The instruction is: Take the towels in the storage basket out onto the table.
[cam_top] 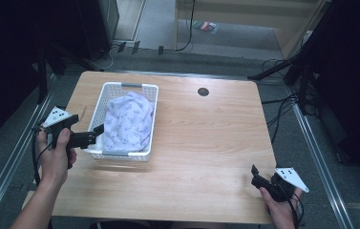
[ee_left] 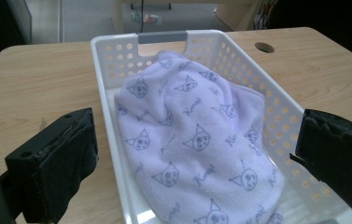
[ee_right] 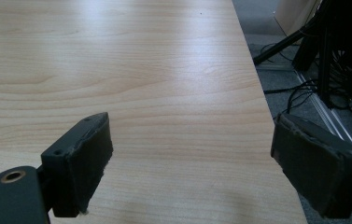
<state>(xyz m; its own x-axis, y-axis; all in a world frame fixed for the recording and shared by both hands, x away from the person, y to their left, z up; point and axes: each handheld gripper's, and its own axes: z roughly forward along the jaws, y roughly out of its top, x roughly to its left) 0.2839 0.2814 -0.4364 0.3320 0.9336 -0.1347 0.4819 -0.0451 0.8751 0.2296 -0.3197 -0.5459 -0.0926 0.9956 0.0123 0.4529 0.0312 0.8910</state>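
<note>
The left claw (cam_top: 91,136), jaws wide, straddles the basket (ee_left: 113,51) wall; closing could pinch plastic, missing the towel (ee_left: 197,140). The right claw (cam_top: 259,179) gapes idle.

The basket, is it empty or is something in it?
Not empty. A lilac cloth with little cat faces lies bunched inside the white basket, filling most of it and humping above the rim.

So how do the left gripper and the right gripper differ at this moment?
The left gripper is at the white basket's near left corner, while the right gripper is at the table's near right corner. The left gripper looks at the lilac cloth; the right gripper looks at bare wood. Both have open, empty jaws.
</note>
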